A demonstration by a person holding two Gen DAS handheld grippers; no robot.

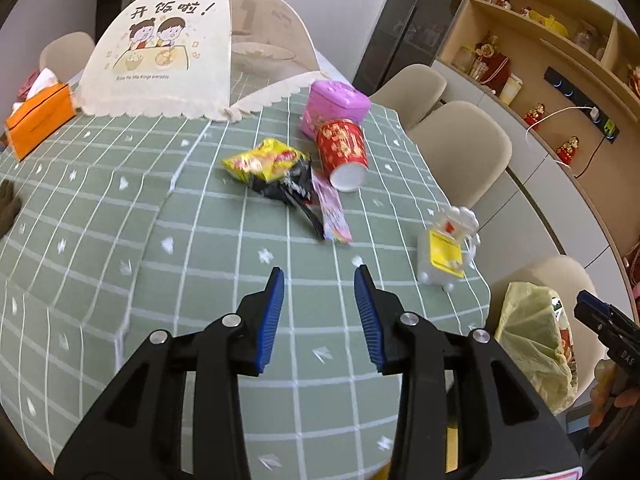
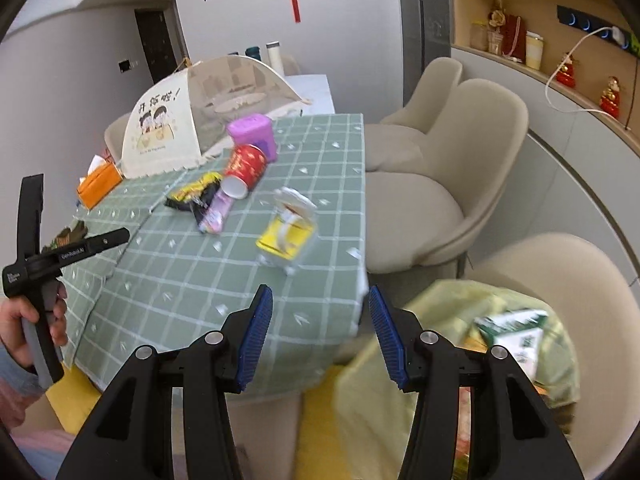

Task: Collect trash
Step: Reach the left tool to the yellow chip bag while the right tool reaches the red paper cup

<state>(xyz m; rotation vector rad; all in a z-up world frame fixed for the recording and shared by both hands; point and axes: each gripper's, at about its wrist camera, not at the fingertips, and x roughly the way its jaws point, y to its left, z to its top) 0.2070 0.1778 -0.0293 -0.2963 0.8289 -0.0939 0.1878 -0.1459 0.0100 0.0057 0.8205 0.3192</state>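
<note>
Trash litters the green tablecloth (image 1: 100, 208): wrappers (image 1: 280, 172), red cup (image 1: 344, 152), clear bottle (image 1: 446, 248). Both my grippers, left (image 1: 319, 280) and right (image 2: 320, 300), gape empty; I'd approach the near-right bottle low, then drop it into the yellow bag (image 2: 400, 360).

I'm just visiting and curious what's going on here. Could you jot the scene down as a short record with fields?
Setting: dining table with green checked cloth
Trash on table: red paper cup lying on its side; yellow snack wrapper; pink wrapper; clear plastic jug
Collection point: yellow-green bag on a chair, a green-and-white carton inside
Left tool: open, empty, over the table
Right tool: open, empty, near the bag
</note>
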